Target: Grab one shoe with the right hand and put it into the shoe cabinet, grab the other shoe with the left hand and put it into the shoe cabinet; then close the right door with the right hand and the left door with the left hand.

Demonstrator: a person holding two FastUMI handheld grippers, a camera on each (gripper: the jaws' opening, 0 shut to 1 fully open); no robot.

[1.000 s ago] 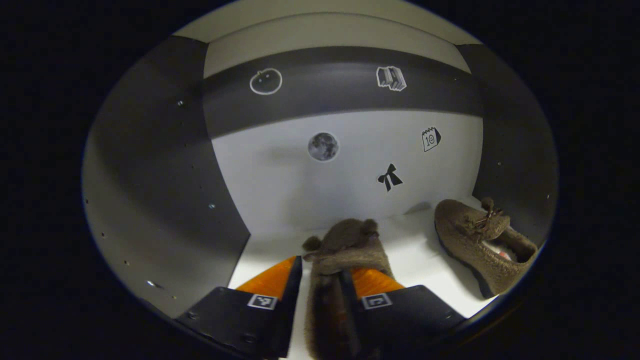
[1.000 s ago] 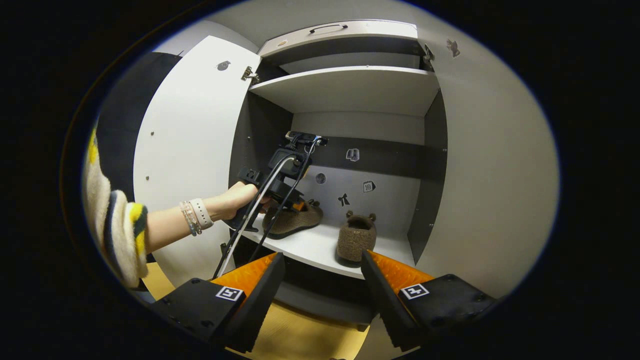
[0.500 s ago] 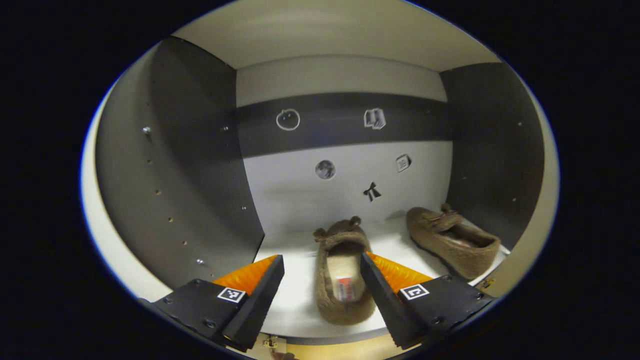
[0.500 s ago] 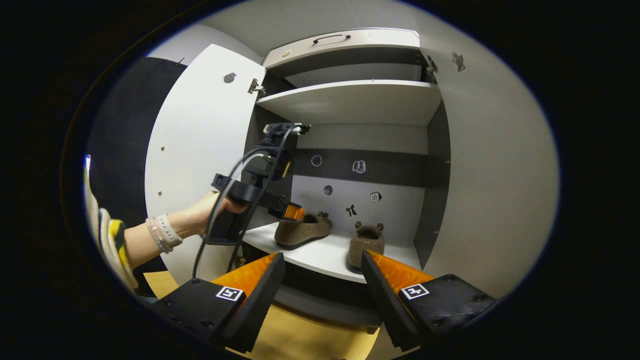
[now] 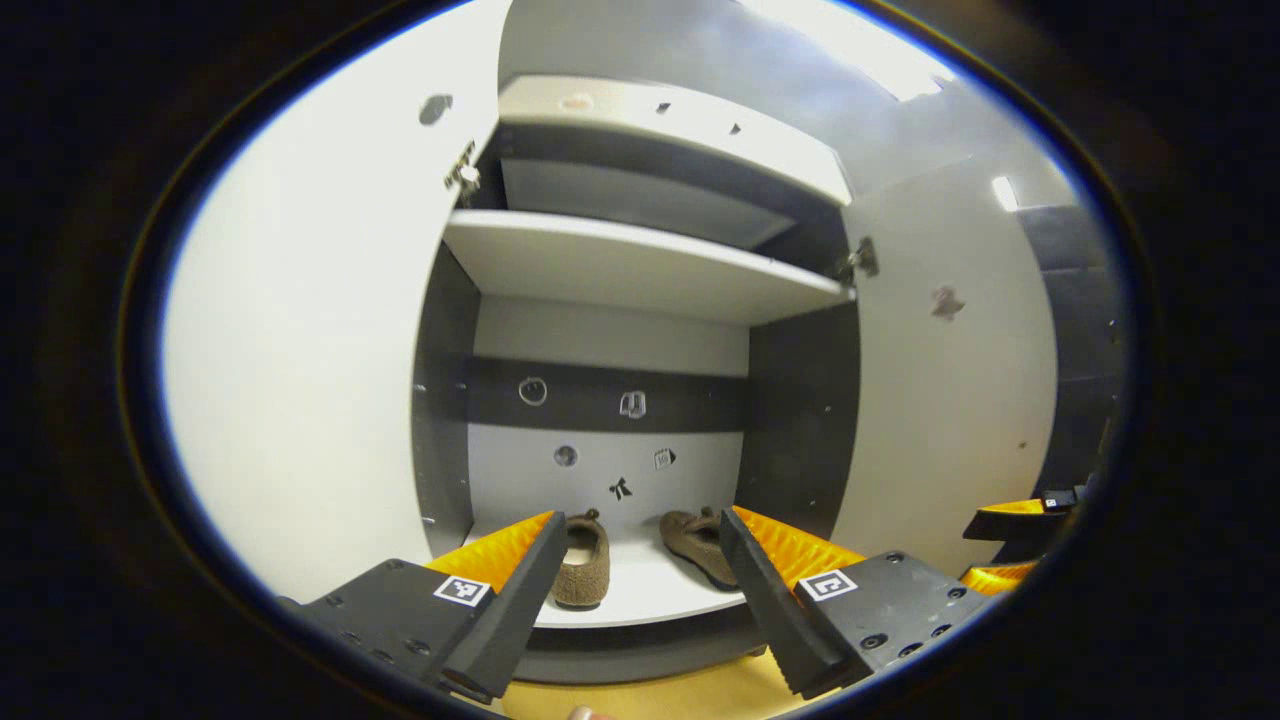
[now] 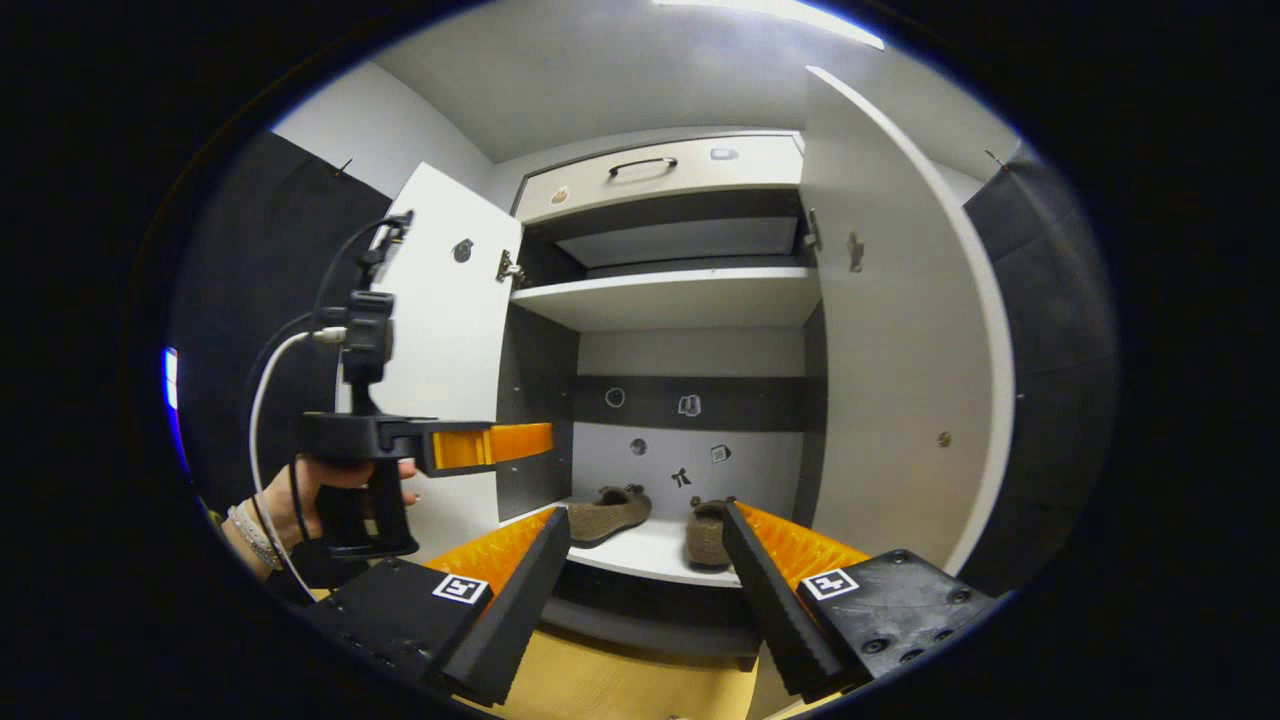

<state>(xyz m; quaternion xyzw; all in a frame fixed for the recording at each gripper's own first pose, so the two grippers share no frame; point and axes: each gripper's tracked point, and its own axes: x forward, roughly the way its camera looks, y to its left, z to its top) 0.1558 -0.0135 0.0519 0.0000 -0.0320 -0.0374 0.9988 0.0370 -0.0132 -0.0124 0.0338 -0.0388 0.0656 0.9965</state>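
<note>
Both shoes (image 6: pixel 620 512) (image 6: pixel 708 533) sit on the cabinet shelf (image 6: pixel 650 552), lower centre of frame. Left tool (image 6: pixel 505 443) and right tool (image 6: pixel 645 560) are released, empty. Right door (image 6: pixel 900 400) and left door (image 6: pixel 445 330) remain open.

Both tools gape empty: left tool (image 5: pixel 640 590) held level by a hand (image 6: pixel 330 490), right tool (image 6: pixel 645 590) apparently alongside.

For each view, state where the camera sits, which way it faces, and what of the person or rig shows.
Left gripper view: rides the left tool, outside the cabinet, facing its open front; own open fingers below, right tool at the right edge.
Right gripper view: rides the right tool, farther back, facing the cabinet; own open fingers, left tool and hand.
Shared: both shoes on the shelf, both doors open.
</note>
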